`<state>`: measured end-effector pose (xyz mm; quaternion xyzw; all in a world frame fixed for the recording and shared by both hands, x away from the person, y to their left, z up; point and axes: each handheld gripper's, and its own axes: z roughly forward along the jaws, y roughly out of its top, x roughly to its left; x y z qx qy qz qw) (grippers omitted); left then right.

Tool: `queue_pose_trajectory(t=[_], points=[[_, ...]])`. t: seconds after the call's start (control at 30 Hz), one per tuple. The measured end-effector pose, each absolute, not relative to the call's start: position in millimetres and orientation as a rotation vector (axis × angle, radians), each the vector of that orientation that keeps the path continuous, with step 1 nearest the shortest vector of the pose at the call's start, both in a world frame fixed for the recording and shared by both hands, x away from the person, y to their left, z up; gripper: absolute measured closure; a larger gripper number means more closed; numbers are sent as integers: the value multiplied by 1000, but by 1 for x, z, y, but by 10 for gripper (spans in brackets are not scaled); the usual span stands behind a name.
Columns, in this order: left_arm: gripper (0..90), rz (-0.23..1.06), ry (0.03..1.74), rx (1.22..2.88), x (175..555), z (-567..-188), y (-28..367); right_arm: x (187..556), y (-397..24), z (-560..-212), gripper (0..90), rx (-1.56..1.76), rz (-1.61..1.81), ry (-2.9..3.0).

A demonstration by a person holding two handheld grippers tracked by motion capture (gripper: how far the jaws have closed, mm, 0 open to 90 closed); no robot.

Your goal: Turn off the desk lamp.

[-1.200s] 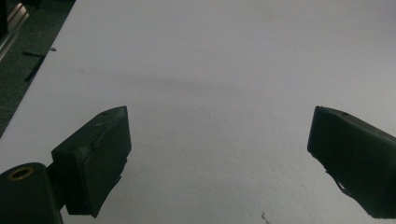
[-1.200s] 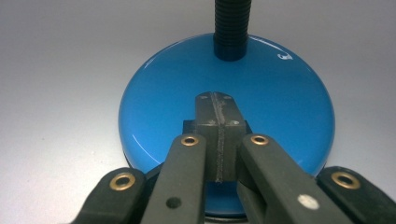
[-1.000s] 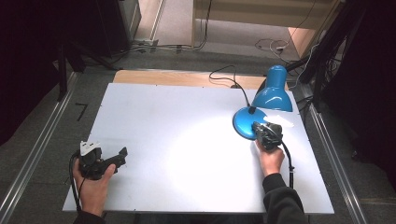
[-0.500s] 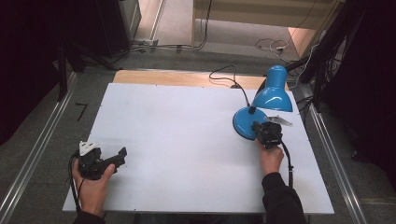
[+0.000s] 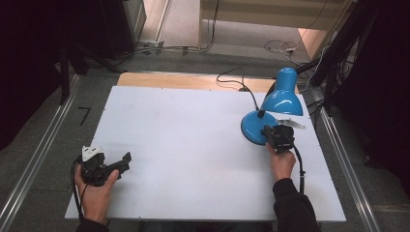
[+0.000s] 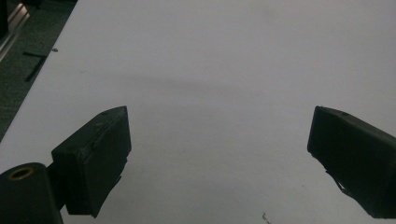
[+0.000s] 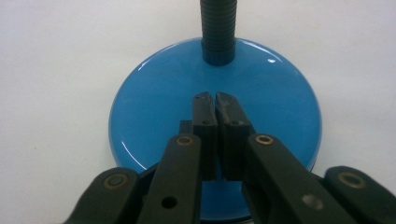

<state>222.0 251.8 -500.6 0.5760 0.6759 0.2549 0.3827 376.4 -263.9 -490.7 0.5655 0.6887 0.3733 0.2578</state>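
text: none legible | labels: none | brands: none | numbers: none | signs: none

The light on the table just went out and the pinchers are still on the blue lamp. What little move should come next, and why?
Probably lift the right gripper straight up off the blue lamp's base. Its jaws are shut together over the base, and the bright pool seen a second ago is gone from the white table, so the pressing looks done. The left gripper rests open, far off.

Lamp base [image 7: 215, 121] partly hidden behind right gripper [image 7: 215, 100] (near edge cropped)
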Motion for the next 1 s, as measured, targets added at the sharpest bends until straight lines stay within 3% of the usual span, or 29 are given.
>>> queue_pose_trajectory(t=[0.23,0.7,1.0], points=[[70,651,1721,1471,222,-500,252,373,-267,-485,720,1530,1058,1864],[70,649,1723,1474,222,-500,251,369,-269,-476,306,1555,1121,1867],[70,649,1723,1475,222,-500,251,366,-267,-473,210,1535,1120,1872]])
